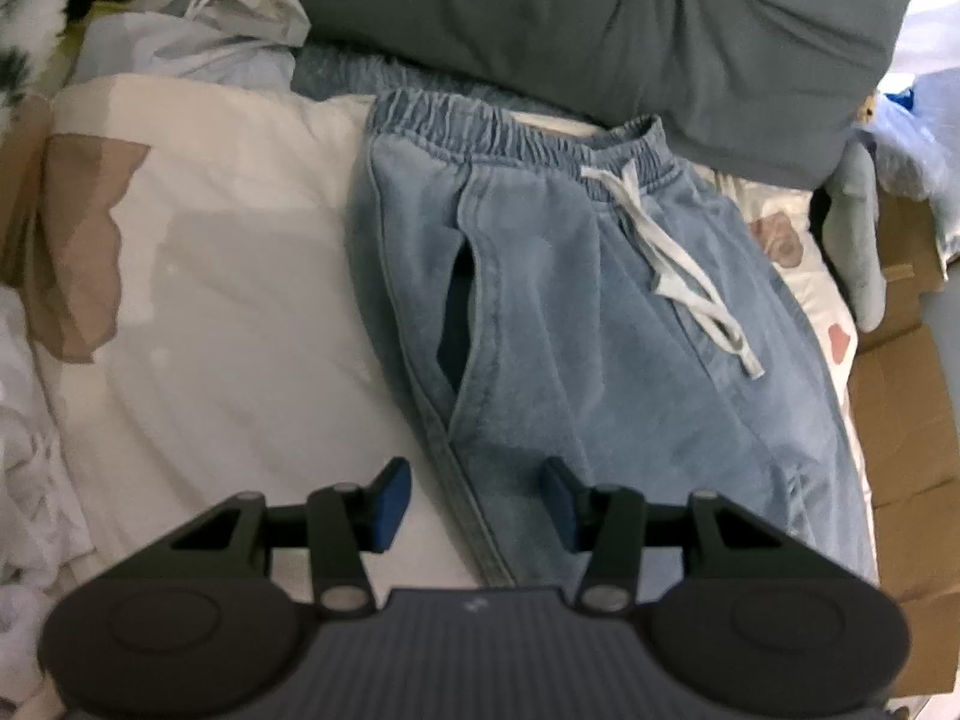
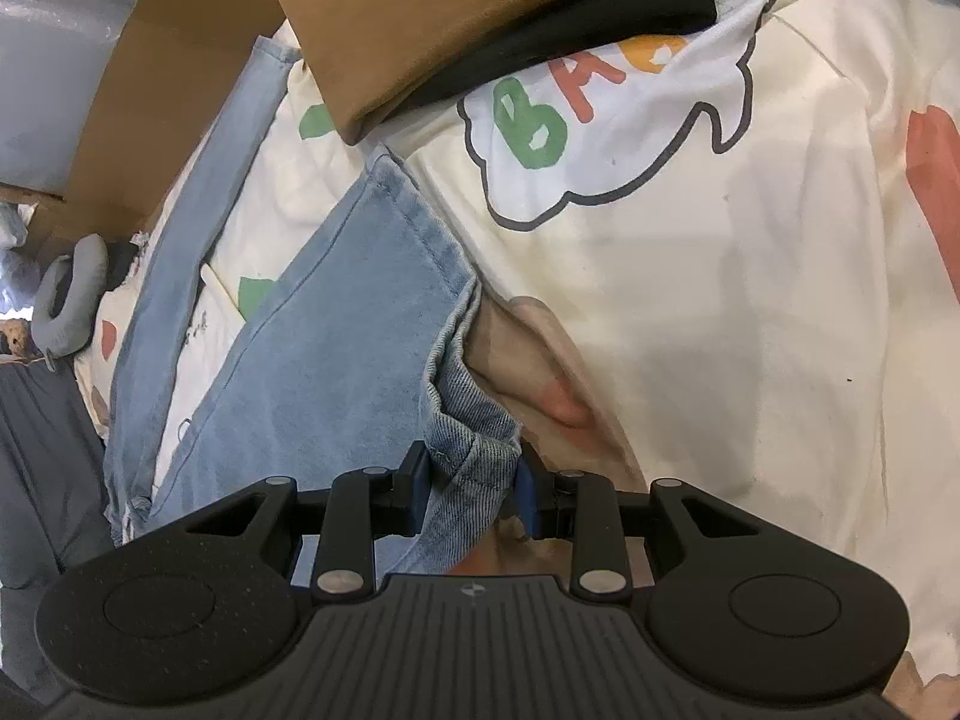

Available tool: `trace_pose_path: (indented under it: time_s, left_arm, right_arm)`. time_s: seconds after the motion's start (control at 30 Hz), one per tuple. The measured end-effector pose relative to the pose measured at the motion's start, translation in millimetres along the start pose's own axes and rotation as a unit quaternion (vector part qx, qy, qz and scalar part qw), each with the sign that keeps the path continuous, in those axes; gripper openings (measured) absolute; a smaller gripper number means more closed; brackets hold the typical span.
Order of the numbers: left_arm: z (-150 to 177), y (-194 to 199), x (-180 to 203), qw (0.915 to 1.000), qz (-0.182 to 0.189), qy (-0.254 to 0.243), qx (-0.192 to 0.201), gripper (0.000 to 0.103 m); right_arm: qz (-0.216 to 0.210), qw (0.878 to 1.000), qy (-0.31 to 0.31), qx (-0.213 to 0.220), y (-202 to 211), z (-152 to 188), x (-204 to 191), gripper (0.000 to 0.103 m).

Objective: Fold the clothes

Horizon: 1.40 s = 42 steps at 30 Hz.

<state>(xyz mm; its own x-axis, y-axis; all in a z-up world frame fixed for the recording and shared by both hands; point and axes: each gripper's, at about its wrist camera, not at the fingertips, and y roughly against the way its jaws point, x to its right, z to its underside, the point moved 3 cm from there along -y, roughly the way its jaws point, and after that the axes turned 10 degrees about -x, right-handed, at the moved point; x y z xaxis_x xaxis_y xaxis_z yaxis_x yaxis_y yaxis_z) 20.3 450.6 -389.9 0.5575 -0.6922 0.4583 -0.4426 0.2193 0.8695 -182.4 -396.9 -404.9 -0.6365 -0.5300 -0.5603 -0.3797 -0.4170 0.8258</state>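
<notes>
Light blue denim trousers (image 1: 570,312) with an elastic waistband (image 1: 510,132) and a white drawstring (image 1: 678,258) lie flat on cream printed bedding (image 1: 240,270). My left gripper (image 1: 477,504) hangs low over their side seam, one blue pad over the bedding and the other over the denim. Its jaws stand apart and the seam between them lies flat, unpinched. In the right wrist view, a trouser leg (image 2: 348,330) runs across the bedding (image 2: 720,330). My right gripper (image 2: 474,492) is shut on the bunched hem (image 2: 474,432) of that leg.
A big grey pillow (image 1: 600,18) lies just beyond the waistband, with a white plastic bag (image 1: 228,6) to its left. Cardboard (image 1: 900,420) borders the bed on the right. A brown folded item (image 2: 420,12) on black cloth (image 2: 570,42) lies past the trouser leg.
</notes>
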Motion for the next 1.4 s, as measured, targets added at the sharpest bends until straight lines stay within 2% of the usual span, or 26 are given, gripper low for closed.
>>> trace_pose_path:
  time_s: [0.17, 0.27, 0.37, 0.63, 0.97, 1.1, 1.27, 1.4]
  left_arm:
    - [2, 14, -2, 0.9994, 0.017, 0.016, 0.023, 0.051]
    - [7, 17, -9, 0.9996, 0.009, 0.015, 0.022, 0.050]
    - [8, 14, -25, 0.9989, 0.003, 0.045, 0.012, 0.035]
    - [1, 6, -24, 0.9976, 0.031, 0.058, 0.020, 0.035]
    - [-6, -17, -20, 0.9978, 0.020, 0.064, 0.002, 0.036]
    - [-7, -26, -22, 0.9956, 0.028, 0.089, -0.001, 0.043]
    - [-8, -30, -20, 0.9957, 0.022, 0.090, 0.003, 0.042]
    - [-6, -27, -24, 0.9930, 0.031, 0.114, 0.009, 0.029]
  right_arm:
    - [0.009, 1.000, -0.003, 0.000, 1, 2, 1, 0.030]
    - [0.010, 1.000, -0.001, 0.000, 2, 3, -1, 0.030]
    - [0.012, 1.000, -0.005, 0.001, 2, 3, 0, 0.031]
    - [0.022, 1.000, -0.003, -0.008, 0, 4, 3, 0.031]
    - [0.027, 1.000, -0.006, -0.011, -1, 5, 3, 0.031]
    - [0.031, 0.999, -0.005, -0.013, -2, 4, 3, 0.031]
    - [0.038, 0.999, -0.005, -0.017, -6, 4, 4, 0.032]
    - [0.043, 0.999, 0.000, -0.017, -11, 5, 4, 0.032]
